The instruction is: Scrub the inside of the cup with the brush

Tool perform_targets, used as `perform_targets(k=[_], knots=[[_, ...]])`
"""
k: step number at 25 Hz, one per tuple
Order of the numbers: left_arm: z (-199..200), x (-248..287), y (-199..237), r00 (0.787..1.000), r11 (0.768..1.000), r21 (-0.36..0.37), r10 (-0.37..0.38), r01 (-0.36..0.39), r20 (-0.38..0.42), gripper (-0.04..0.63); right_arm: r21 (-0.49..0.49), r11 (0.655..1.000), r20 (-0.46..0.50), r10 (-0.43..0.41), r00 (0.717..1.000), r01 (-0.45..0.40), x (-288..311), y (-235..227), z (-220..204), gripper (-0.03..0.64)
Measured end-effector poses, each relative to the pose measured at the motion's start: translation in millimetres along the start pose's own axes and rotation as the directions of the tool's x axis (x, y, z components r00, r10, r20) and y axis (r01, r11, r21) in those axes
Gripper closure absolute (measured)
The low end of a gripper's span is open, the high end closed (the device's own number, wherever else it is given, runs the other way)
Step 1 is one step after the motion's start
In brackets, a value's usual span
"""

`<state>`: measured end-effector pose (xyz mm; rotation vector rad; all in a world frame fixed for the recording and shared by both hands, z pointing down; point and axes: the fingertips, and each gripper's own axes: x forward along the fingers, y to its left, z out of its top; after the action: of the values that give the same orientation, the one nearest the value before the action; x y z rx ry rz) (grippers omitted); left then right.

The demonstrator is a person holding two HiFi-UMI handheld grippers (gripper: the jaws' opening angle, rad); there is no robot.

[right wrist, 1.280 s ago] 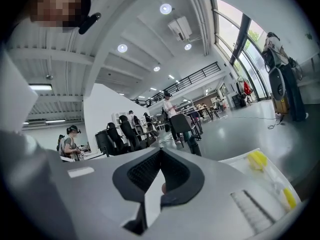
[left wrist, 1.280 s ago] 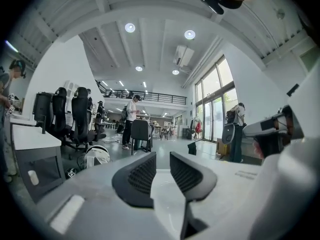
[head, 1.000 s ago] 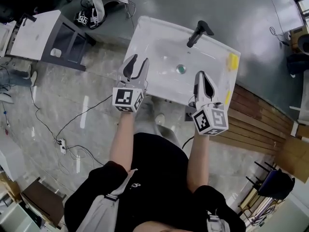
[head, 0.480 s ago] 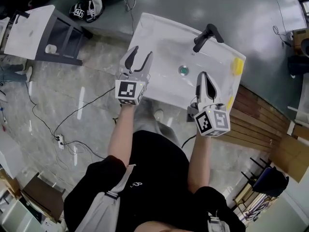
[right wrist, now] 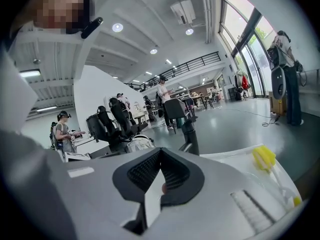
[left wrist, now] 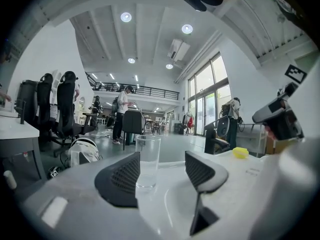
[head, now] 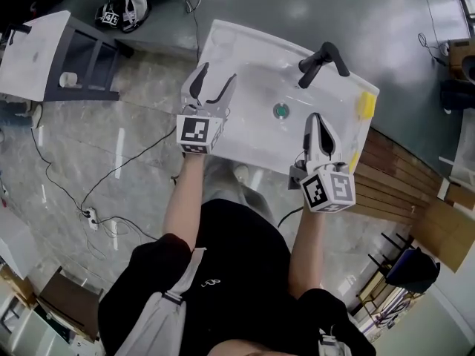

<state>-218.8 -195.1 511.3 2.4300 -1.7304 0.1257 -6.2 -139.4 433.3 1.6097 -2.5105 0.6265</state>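
My left gripper point(head: 216, 81) sits left of centre in the head view, over the left edge of the sink point(head: 245, 50). Its jaws have just been opening and stand wide apart, gripping nothing. In the left gripper view the clear cup point(left wrist: 148, 159) stands upright on the sink's rim ahead of the tips, lined up in the gap close to the left pad, not pressed by either. My right gripper point(head: 315, 124), right of centre, has its jaws closed together on nothing. The yellow brush point(head: 363, 102) lies on the sink's right edge, right of the faucet point(head: 320, 56).

Black T-shirt point(head: 237, 269) — short sleeves, grey straps point(head: 177, 302)
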Motion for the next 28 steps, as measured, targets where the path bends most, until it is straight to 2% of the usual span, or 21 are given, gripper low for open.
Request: perform_targets(k=[17, 28], knots=[[-10.2, 52.4, 29.4, 0.997, 0.997, 0.007, -0.082, 0.082, -0.009, 0.318, -0.002, 0.999, -0.021, -0.054, 0.998, 0.054, 38.3, 4.1, -6.2, 0.617], [-18.2, 81.6, 33.5, 0.991, 0.989, 0.056, -0.131, 0.133, -0.039, 0.317, -0.003, 0.993, -0.028, -0.114, 0.993, 0.114, 43.3, -6.0, -4.4, 0.617]])
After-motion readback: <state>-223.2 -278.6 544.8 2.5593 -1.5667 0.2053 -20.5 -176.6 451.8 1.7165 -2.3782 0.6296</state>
